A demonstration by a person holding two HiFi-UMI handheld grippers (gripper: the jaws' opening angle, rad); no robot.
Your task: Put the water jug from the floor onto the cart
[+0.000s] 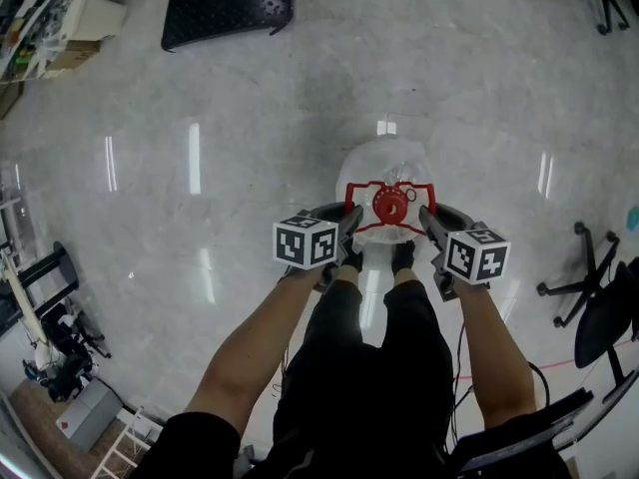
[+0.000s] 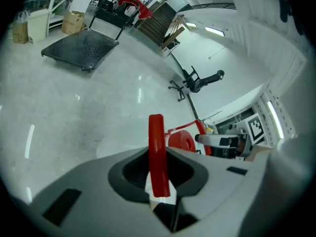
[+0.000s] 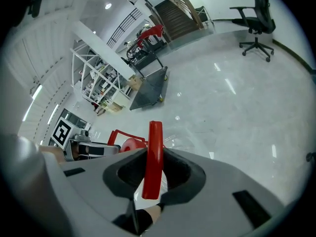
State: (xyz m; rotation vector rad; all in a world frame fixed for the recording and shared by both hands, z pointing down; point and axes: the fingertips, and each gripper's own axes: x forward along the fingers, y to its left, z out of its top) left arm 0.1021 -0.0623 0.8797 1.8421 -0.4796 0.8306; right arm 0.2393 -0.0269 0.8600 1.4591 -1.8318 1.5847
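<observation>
The water jug (image 1: 389,163) is a clear bottle with a red cap (image 1: 391,206) and a red carrying handle (image 1: 364,188), just in front of the person's feet. My left gripper (image 1: 351,220) is shut on the handle's left side. My right gripper (image 1: 427,218) is shut on its right side. In the left gripper view a red handle bar (image 2: 157,142) sits clamped in my left gripper (image 2: 158,174), the cap (image 2: 181,140) beyond. The right gripper view shows the same: a red bar (image 3: 154,147) in my right gripper (image 3: 152,181). The black flat cart (image 1: 230,3) stands far ahead on the floor.
White shelves with boxes (image 1: 50,18) stand at the far left beside the cart (image 2: 81,46). Office chairs stand at the right (image 1: 589,287) and further off (image 3: 256,19). A polished grey floor (image 1: 250,138) lies between the jug and the cart (image 3: 150,88).
</observation>
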